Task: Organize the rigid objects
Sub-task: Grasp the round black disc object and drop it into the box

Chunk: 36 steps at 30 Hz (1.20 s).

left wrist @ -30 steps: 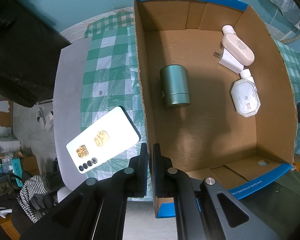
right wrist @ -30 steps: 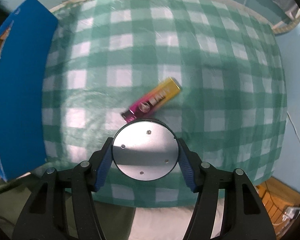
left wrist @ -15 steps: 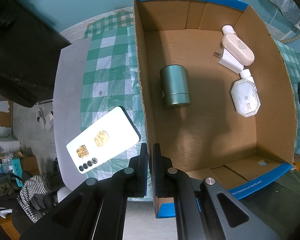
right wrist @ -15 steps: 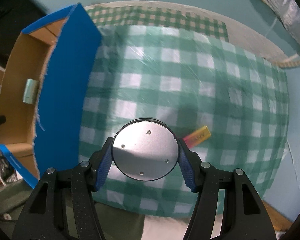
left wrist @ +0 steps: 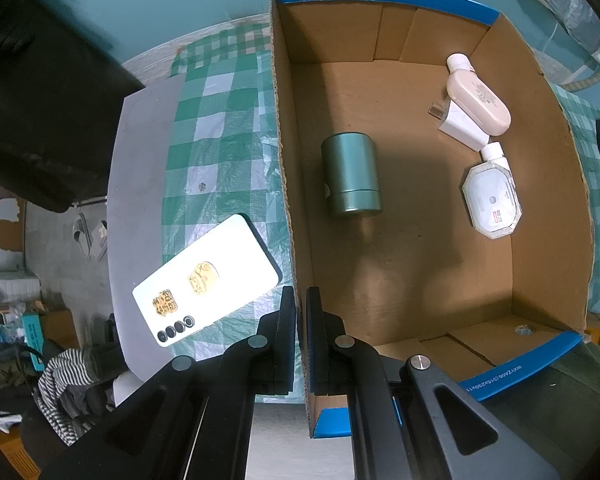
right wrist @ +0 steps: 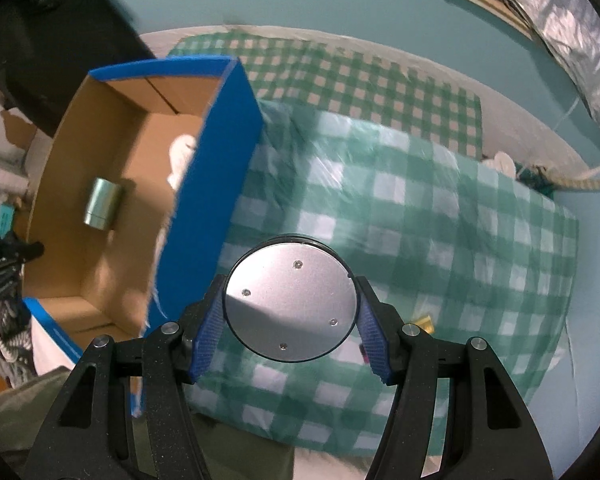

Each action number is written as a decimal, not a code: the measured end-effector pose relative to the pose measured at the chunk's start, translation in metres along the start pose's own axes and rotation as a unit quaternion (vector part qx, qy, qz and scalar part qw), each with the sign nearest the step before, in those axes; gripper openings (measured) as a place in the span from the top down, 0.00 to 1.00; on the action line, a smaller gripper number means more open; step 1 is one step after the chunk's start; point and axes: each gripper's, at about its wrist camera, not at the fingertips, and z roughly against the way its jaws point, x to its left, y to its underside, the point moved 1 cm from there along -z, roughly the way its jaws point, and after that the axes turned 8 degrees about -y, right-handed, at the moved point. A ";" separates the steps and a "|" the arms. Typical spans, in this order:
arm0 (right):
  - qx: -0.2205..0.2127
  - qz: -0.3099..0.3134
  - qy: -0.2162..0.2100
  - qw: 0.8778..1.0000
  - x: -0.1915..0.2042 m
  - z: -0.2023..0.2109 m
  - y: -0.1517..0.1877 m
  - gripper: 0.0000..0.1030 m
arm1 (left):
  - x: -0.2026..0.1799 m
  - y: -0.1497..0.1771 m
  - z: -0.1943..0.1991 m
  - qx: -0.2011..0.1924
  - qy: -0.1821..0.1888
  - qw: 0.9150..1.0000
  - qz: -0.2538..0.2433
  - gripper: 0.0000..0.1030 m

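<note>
My right gripper [right wrist: 290, 332] is shut on a round silver disc [right wrist: 291, 303] and holds it above the checked cloth, just right of the cardboard box [right wrist: 204, 184]. My left gripper [left wrist: 302, 316] is shut on the box's left wall [left wrist: 288, 184]. Inside the box lie a green metal canister [left wrist: 352, 174], a beige bottle [left wrist: 478, 98], a white plug [left wrist: 458, 126] and an octagonal white bottle [left wrist: 492, 198]. The canister also shows in the right wrist view [right wrist: 102, 202].
A white phone [left wrist: 206, 280] lies face down on the checked cloth [left wrist: 220, 152] left of the box. A pink-and-gold lighter [right wrist: 422, 322] lies on the cloth, mostly hidden behind my right finger. A rope [right wrist: 580, 182] lies at the far right.
My right gripper has carried the silver disc up and to the left, from above the lighter to beside the box. The left gripper has stayed on the box wall.
</note>
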 end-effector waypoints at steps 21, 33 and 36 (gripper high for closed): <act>-0.015 0.101 -0.023 0.995 0.072 -0.001 -0.055 0.40 | 0.000 -0.002 -0.001 0.000 -0.001 1.000 0.005 0.96; 0.013 0.162 -0.022 0.986 0.105 -0.030 -0.063 0.40 | 0.002 -0.002 -0.002 0.000 -0.001 1.000 0.007 0.96; 0.022 0.171 -0.020 0.985 0.109 -0.039 -0.062 0.40 | 0.002 -0.001 -0.001 0.001 -0.002 1.000 0.008 0.96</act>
